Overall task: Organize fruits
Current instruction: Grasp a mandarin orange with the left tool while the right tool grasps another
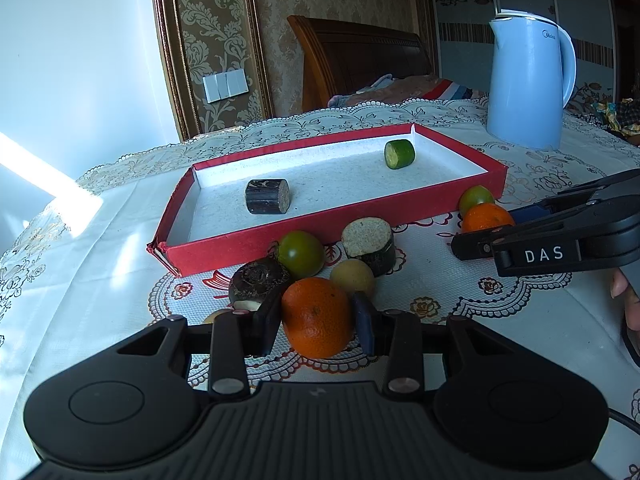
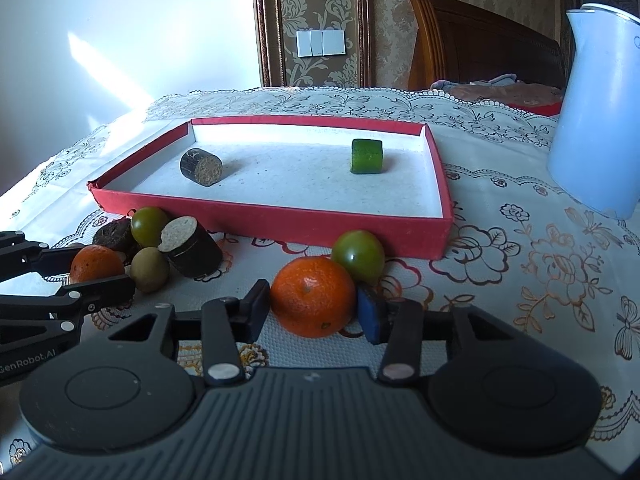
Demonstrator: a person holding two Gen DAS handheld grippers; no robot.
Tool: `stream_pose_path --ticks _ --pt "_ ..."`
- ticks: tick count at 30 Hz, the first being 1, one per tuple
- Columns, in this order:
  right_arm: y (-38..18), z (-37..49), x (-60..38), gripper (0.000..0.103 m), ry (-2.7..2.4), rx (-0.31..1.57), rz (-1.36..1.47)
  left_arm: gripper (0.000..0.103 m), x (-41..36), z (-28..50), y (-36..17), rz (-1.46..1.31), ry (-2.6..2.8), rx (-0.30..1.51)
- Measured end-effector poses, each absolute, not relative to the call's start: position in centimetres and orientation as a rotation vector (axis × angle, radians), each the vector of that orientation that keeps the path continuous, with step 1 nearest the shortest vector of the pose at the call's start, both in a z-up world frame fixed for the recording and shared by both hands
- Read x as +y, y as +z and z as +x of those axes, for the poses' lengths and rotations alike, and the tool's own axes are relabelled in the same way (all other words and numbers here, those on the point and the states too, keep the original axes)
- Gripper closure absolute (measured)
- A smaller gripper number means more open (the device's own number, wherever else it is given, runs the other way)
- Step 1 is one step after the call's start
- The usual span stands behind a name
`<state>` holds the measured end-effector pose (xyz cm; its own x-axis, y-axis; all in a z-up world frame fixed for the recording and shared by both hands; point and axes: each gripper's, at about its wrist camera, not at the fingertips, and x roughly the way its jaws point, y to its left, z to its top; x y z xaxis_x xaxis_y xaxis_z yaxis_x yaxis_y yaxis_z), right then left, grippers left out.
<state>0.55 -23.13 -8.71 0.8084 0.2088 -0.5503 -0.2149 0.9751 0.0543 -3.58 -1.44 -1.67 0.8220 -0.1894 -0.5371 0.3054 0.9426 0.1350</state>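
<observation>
Oranges sit pinched in both claws, left orange (image 1: 318, 316) and right orange (image 2: 314, 296); we lift gently toward the tray (image 2: 280, 220).

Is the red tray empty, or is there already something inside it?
Not empty. The red tray holds two pieces lying on their sides: a dark cane piece at left and a green piece at right.

Both views are being taken low over the counter (image 1: 120, 216), close behind each tool and facing the red tray (image 1: 320, 236). The left wrist view is looking from the tray's left, the right wrist view from its right; tray (image 2: 280, 222) and kettle (image 2: 596, 120) are being shared.
</observation>
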Motion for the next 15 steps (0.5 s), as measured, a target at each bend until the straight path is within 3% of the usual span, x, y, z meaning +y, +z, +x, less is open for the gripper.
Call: stream_pose_path --ticks 15 --pt "-8.58 0.09 -23.08 0.059 0.232 0.571 -0.013 0.066 -1.41 -3.91 -1.53 0.219 -0.284 0.529"
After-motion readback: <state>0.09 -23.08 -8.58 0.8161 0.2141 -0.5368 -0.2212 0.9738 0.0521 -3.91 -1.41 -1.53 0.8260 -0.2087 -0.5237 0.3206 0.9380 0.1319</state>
